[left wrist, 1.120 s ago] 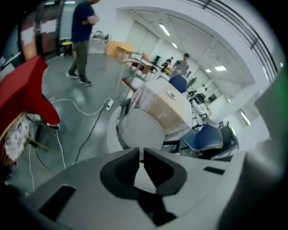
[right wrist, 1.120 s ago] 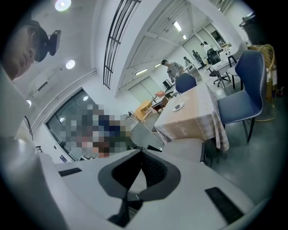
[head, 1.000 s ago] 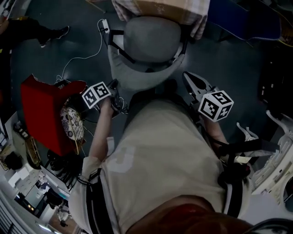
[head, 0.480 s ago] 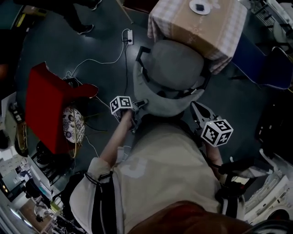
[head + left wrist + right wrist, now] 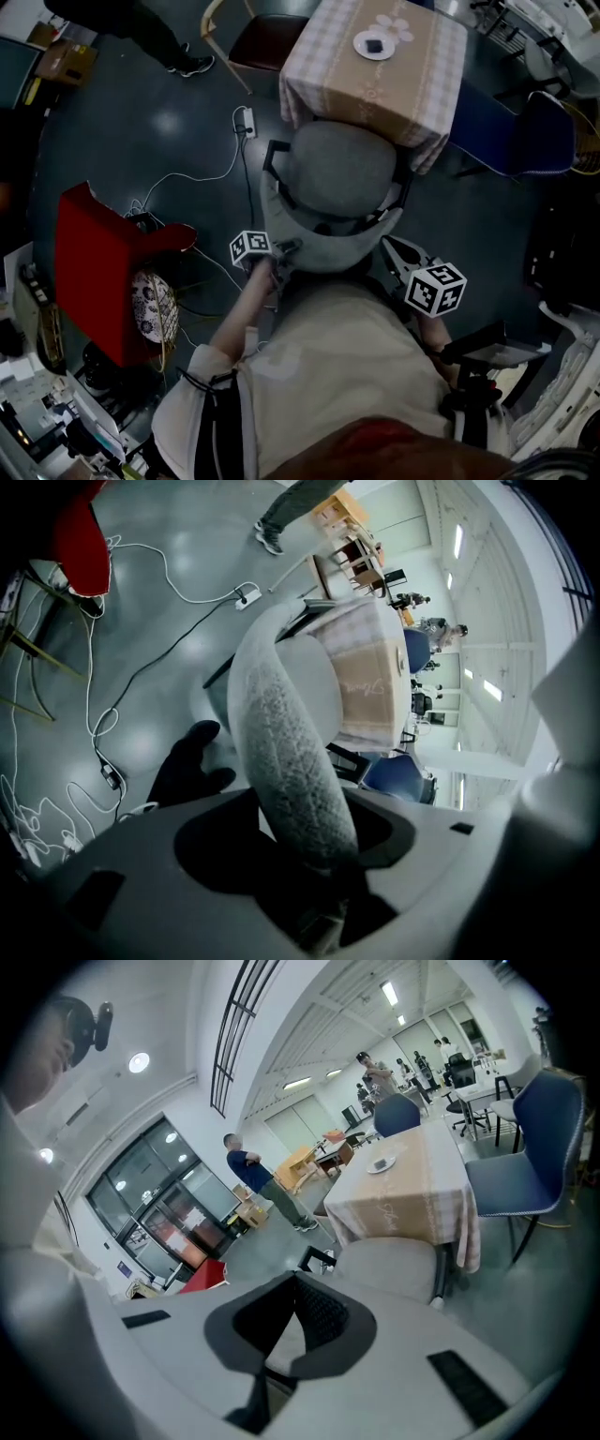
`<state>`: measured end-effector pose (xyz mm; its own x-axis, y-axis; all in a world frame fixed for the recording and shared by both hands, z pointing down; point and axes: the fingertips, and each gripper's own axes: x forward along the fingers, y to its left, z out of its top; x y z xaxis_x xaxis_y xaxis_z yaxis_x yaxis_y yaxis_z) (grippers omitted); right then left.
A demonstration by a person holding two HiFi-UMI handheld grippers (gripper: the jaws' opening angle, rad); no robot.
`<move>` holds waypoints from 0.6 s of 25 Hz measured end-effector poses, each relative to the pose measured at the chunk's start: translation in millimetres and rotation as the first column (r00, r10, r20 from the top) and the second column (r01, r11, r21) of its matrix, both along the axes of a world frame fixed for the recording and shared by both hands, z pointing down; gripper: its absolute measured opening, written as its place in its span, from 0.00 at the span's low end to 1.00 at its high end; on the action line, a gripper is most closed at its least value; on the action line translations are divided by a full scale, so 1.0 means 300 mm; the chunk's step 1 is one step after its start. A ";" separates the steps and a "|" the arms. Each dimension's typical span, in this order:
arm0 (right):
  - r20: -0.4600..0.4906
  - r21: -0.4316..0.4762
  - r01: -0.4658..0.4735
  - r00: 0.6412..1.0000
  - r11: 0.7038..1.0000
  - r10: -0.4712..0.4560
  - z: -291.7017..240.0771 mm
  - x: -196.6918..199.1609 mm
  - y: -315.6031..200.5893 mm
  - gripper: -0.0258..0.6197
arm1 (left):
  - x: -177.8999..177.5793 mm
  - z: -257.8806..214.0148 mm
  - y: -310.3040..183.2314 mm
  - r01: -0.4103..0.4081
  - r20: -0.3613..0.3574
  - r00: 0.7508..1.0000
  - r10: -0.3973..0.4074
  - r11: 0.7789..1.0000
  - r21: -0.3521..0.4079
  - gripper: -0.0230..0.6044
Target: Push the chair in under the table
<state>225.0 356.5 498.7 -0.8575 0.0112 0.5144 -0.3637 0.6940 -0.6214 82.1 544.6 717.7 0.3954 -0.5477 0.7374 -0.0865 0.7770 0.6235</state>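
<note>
With the left gripper [image 5: 284, 249], jaws wide and just closing, loosely astride the backrest of the chair [image 5: 342, 171], whose seat only reaches the edge of the table [image 5: 328, 58], and the right gripper [image 5: 392, 251] shut empty beside it, I fear a lopsided shove slipping off and swivelling the chair.

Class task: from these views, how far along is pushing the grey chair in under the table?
Done: the grey padded office chair faces the checked-cloth table, seat mostly out from under it. In hand: the left gripper's jaws have just been closing round the backrest rim, a gap showing beside it; the right gripper is shut, empty. Left: nearly the whole push.
</note>
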 end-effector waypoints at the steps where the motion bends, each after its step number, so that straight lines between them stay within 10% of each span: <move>1: 0.002 0.000 -0.008 1.000 1.000 0.008 0.000 0.006 -0.006 0.06 | 0.000 0.004 -0.001 0.002 -0.003 1.000 -0.002 1.000 -0.005 0.45; 9: 0.014 -0.019 -0.058 0.998 0.998 0.058 0.023 0.055 -0.039 0.06 | 0.013 0.040 0.006 -0.129 0.009 0.992 0.129 0.990 -0.055 0.43; 15: 0.027 -0.014 -0.102 0.994 0.995 0.102 0.022 0.084 -0.075 0.06 | 0.031 0.051 0.013 -0.449 0.046 0.886 0.461 0.879 -0.159 0.42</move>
